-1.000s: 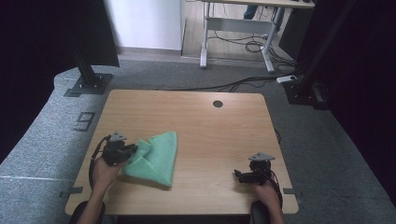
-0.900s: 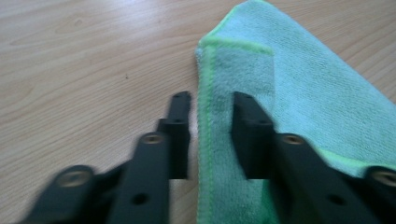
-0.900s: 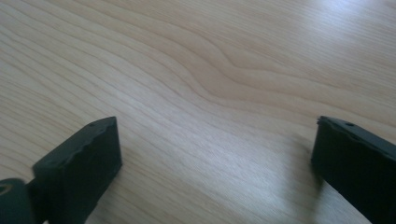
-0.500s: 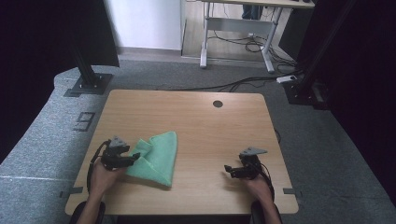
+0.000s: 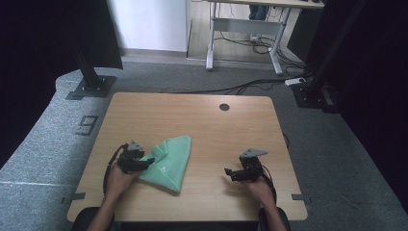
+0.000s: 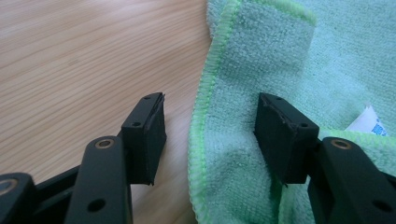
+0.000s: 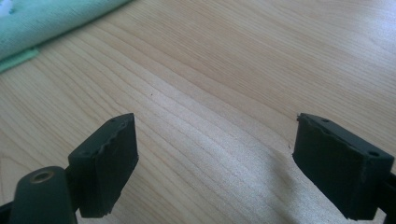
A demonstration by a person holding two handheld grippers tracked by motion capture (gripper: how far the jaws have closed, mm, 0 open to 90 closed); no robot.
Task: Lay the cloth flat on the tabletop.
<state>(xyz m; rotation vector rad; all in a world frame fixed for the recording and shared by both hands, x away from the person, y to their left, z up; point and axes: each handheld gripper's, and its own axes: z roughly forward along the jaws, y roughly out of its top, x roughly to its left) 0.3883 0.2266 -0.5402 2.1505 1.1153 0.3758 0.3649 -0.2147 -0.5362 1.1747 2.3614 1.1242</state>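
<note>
Left gripper point(image 5: 144, 162) sits low at the near-left of the light wooden table point(image 5: 207, 120), its jaws apart astride the stitched edge of the folded green microfibre cloth point(image 5: 169, 162), having just been opening, pads clear of the fabric. Right gripper point(image 5: 232, 172) hovers over bare wood well apart from the cloth, jaws wide, nothing between them.

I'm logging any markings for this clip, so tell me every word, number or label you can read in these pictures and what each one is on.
"9": a large dark figure on the grey floor mat left of the table.
The white tag on the green cloth: faint blue print, too small and blurred to read.
Nothing else is legible.
</note>
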